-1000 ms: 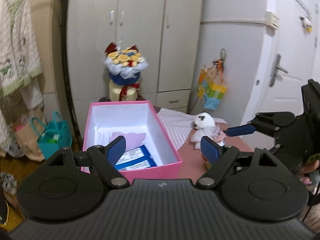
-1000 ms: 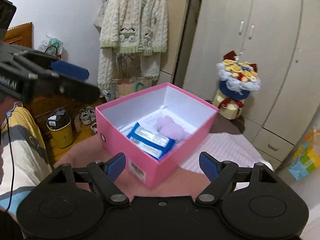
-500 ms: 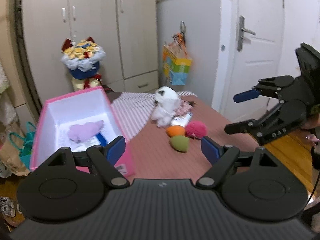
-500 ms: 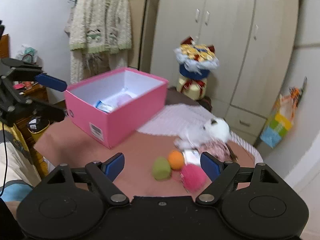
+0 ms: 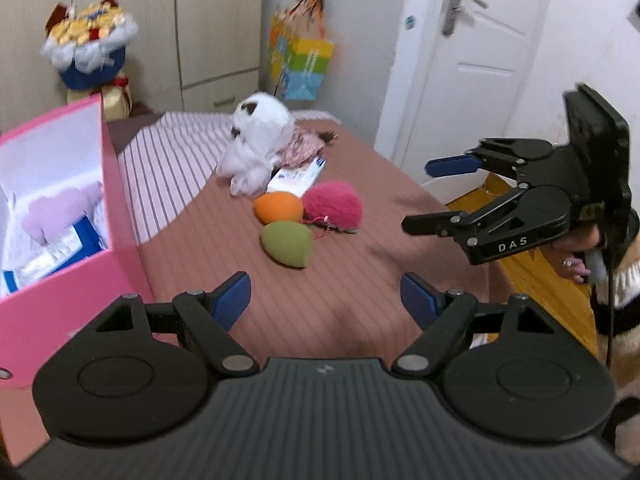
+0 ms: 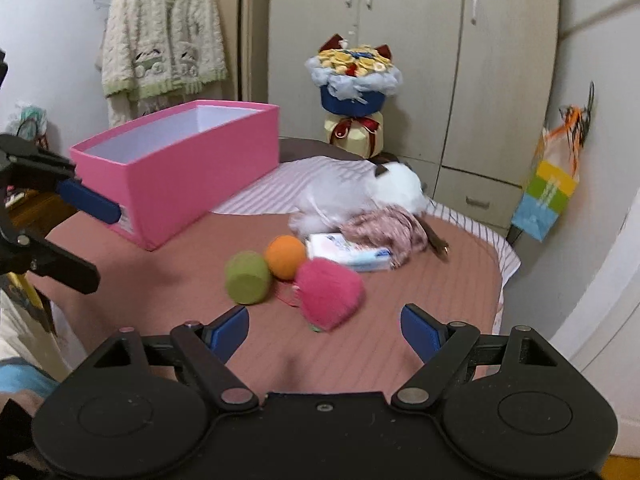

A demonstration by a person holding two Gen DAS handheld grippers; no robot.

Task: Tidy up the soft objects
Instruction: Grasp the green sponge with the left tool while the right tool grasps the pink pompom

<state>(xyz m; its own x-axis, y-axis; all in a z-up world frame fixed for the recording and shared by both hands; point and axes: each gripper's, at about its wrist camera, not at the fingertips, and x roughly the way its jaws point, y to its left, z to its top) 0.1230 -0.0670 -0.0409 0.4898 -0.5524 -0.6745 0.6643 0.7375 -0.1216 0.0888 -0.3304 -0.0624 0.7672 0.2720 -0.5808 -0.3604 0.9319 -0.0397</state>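
On the brown striped table cover lie a green egg-shaped sponge, an orange one and a fluffy pink ball. Behind them are a white plush toy, a pink patterned cloth and a tissue pack. The pink box at the left holds a lilac soft piece and blue packs. My left gripper is closing slightly with nothing between its jaws. My right gripper is open and empty, just short of the pink ball.
A flower bouquet stands behind the table by the wardrobe. A colourful gift bag hangs on the wall, and a white door is at the right. A knitted cardigan hangs at the left. A striped cloth covers the table's far part.
Both views have swung away from the pink box onto the loose toys. Both grippers have come down and closer to the table; the sponges and pink ball now lie just ahead.
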